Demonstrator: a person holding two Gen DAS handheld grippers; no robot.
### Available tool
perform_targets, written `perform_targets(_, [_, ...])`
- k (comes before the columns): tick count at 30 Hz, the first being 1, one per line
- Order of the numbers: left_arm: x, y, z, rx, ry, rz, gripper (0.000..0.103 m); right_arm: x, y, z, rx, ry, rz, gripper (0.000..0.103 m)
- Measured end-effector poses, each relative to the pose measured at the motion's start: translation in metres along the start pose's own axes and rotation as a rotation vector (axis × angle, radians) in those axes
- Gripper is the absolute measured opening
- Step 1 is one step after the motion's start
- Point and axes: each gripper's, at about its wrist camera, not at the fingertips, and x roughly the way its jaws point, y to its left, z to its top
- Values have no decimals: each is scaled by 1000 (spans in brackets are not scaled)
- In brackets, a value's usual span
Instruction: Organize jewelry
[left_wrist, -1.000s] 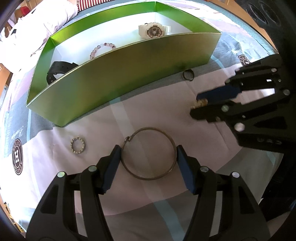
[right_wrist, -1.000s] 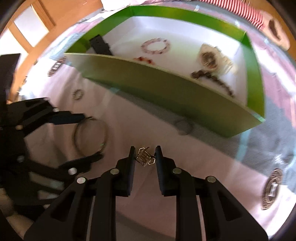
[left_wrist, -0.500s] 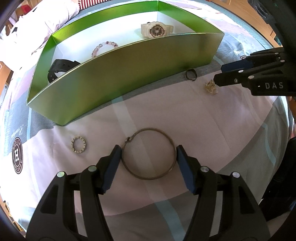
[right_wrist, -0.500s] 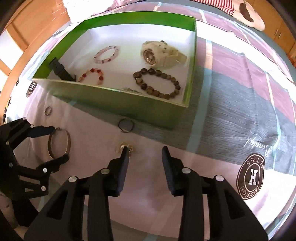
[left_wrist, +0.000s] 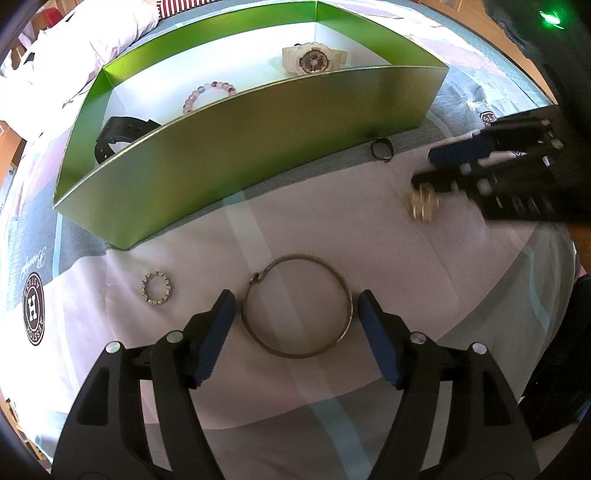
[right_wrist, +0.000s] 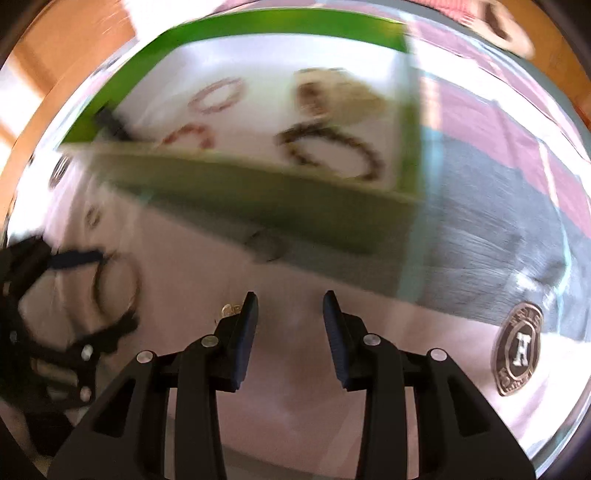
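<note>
A thin metal bangle (left_wrist: 291, 353) lies flat on the cloth between the fingers of my left gripper (left_wrist: 295, 314). Those jaws are opening, and a small gap shows on each side of the bangle. A small gold ring piece (left_wrist: 423, 203) lies on the cloth at the right, just below the tips of my right gripper (left_wrist: 428, 170). In the blurred right wrist view, my right gripper (right_wrist: 290, 310) stands open with nothing between its fingers. The gold piece (right_wrist: 229, 310) sits just outside its left finger. The green box (left_wrist: 258, 147) stands behind.
The box holds a white watch (left_wrist: 314, 61), a pink bead bracelet (left_wrist: 208, 92), a black strap (left_wrist: 118, 133) and a brown bead bracelet (right_wrist: 332, 151). A dark ring (left_wrist: 382, 149) lies against the box's front wall. A studded ring (left_wrist: 157, 288) lies left of the bangle.
My right gripper let go of the gold piece, opened, and shifted so the piece now lies beside its left finger. My left jaws widened off the bangle, which stayed in place.
</note>
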Motion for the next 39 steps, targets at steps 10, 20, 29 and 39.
perform_targets(10, [5,-3,0,7,9,1,76,-11,-8,3,24,-33,45,44])
perform_targets(20, [8,-6,0,6,11,4,77,-5,14,-3,-63,-10,53,57])
perform_targets(29, [10,-6,1,7,13,7,80,9,24,-5,-95,22,11,57])
perform_targets(39, [11,-8,0,11,11,10,80,8,21,-2,-74,21,7,54])
